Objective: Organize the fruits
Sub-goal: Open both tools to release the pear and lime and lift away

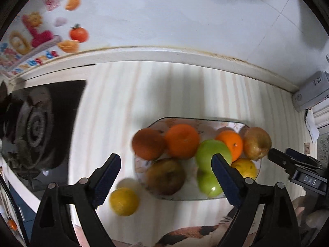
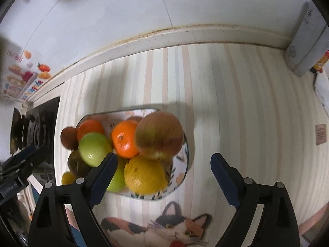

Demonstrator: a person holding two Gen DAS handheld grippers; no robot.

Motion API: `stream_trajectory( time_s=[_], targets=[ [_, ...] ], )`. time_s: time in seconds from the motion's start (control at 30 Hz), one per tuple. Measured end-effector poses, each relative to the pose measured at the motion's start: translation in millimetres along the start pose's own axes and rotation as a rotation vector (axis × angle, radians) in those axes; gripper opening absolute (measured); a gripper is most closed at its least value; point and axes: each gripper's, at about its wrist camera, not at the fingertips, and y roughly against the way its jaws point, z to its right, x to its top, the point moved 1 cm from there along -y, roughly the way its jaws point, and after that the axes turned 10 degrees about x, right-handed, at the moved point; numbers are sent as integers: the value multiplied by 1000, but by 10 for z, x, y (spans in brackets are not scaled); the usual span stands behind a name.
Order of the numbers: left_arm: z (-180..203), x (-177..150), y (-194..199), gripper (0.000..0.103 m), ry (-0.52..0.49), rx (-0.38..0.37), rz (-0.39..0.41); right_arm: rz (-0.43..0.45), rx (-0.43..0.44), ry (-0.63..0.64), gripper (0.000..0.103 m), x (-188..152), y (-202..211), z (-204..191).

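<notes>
Currently both tools point steeply down over the striped cloth-covered counter [image 2: 236, 94]. Left tool [image 1: 166, 177]: jaws spread wide, nothing between the pads, released. Right tool [image 2: 162, 177]: jaws likewise spread, released; no fruit gripped.

Shallow rounded-rectangle patterned glass plate [image 1: 205, 121] sits on the counter, long axis running left to right in the left wrist view. On the plate: two orange round tangerines [image 1: 182, 141], a dark reddish-brown round fruit [image 1: 148, 144] at the far-left rim, two glossy green apples [image 1: 211, 152], a brownish mottled apple [image 1: 165, 176] near-left, a yellow round citrus [image 1: 245, 166] near-right, and a large red-green blushed apple [image 2: 159, 134] at the far-right end, blurred.

One small yellow round lemon-like fruit [image 1: 123, 201] lies off the plate on the counter, just beside its near-left corner, below the left tool's left finger.

Black gas hob [image 1: 39, 123] lies left of the counter. Calico cat picture [image 2: 164, 228] on the cloth lies near the plate's near edge.
</notes>
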Motion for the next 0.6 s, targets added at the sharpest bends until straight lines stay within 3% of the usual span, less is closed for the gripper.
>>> stream_trajectory(
  time_s=[0.3,0.6],
  targets=[
    [-210,-434,224,90,-12,32,40,52,-82,81,94,-647,317,-471],
    [-356,-900,589,90,-39,14,119,141,-127,116,94,-1216,734,-919]
  ],
)
